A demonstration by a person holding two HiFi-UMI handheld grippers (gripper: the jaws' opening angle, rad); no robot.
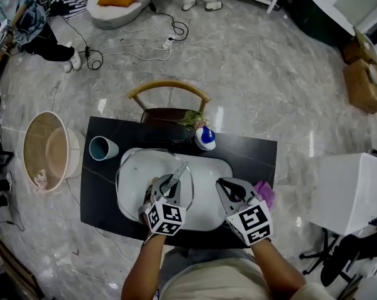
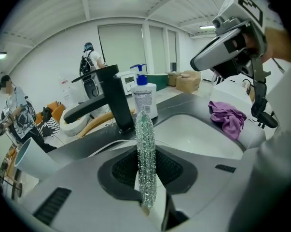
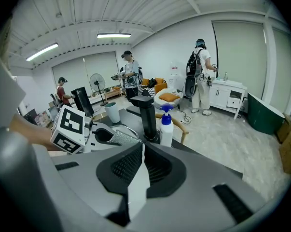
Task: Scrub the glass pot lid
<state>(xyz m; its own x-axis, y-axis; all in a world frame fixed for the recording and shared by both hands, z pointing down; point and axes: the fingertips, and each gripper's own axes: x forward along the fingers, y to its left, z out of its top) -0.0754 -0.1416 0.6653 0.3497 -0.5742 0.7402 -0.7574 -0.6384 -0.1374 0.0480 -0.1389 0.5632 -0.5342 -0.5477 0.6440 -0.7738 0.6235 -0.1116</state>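
steel-wool scrubber point(image 2: 146, 158) is clamped upright between the jaws of the left gripper point(image 1: 165, 191), which is held low over the lid point(image 1: 133, 189). the lid is seen lying in the left half of the white sink point(image 1: 214, 172), at the centre of the head view. no suds or wiped patches are seen on the glass, so the scrubbing is judged barely begun, if begun at all. whether the scrubber is touching the glass cannot be told. nearly the whole lid is judged left to be scrubbed. the right gripper point(image 1: 232, 189) is held just right of centre, over the sink's right half, its jaws closed together with nothing between them. both forearms are reached forward from the bottom edge, with the grippers side by side and pointed up-frame. a purple cloth point(image 1: 264, 193) is seen at the sink's right rim.
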